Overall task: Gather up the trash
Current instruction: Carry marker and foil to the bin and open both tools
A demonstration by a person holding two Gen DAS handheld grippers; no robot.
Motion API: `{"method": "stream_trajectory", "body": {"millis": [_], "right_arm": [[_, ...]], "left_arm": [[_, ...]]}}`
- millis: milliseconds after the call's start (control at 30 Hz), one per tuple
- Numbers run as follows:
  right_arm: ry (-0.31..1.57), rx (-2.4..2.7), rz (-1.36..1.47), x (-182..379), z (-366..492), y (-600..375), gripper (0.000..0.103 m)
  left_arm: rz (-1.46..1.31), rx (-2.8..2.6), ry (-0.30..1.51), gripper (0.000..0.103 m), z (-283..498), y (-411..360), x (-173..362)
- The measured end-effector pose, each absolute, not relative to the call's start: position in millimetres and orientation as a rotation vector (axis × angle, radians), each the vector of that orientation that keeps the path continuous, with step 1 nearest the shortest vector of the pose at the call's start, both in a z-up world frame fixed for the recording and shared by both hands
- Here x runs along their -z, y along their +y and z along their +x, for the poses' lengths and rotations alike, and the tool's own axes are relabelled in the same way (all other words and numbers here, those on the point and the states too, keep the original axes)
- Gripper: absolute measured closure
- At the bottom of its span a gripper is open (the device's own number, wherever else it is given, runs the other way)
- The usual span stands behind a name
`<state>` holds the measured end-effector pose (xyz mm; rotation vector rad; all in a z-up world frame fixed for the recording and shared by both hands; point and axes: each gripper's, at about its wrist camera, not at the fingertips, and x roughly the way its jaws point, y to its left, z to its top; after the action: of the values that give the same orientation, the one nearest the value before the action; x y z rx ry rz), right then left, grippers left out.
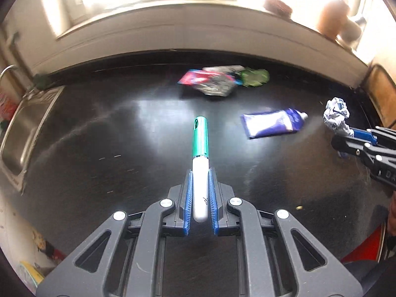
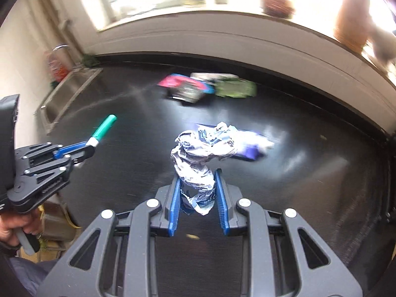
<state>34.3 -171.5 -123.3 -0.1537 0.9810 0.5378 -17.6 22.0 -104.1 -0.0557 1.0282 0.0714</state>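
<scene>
Both hands loaded, both up off the desk. Left claw pinching a marker w/ green cap, gripped low on the white barrel, most of the length poking fwd past the pads. Right claw pinched on a crumpled paper wad, blue-and-white print, held by its narrow tail end w/ the bulk flopping out front. Still on the desk: a blue tube, lying flat mid-right, and a heap of wrappers near the back edge, pink, silver, w/ a green crumple touching its right side. Sink set into the desk at far left. No bin visible in either view, so can't say where the drop goes; prob. off-frame. Step in hand, as I read it: carry both pieces to the bin & let go. To do it well: keep squeeze steady on both, esp. the marker, since the smooth barrel is held near one end and could pivot or slide if swung fast. The paper is light, but the grip is only on a thin twist, so move it smoothly w/o snagging. Keep the two claws apart during the carry. Release over the opening, not beside it. Then back for tube & wrappers.
</scene>
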Motion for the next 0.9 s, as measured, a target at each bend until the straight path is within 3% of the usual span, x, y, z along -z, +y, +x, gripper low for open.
{"method": "stream_trajectory", "body": {"millis": [367, 633, 900], "right_arm": [[1.004, -0.942, -0.303, 124, -18, 30, 0.076], [1.06, -1.279, -0.503, 160, -101, 199, 0.076], [1.138, -1.432, -0.698, 225, -172, 315, 0.076]], "left_arm": [[-0.208, -0.416, 1.009, 0.091, -133, 164, 103], [-0.449, -0.714, 1.058, 0.091, -252, 263, 152], [-0.592, -0.846, 1.069, 0.091, -321, 324, 202]]}}
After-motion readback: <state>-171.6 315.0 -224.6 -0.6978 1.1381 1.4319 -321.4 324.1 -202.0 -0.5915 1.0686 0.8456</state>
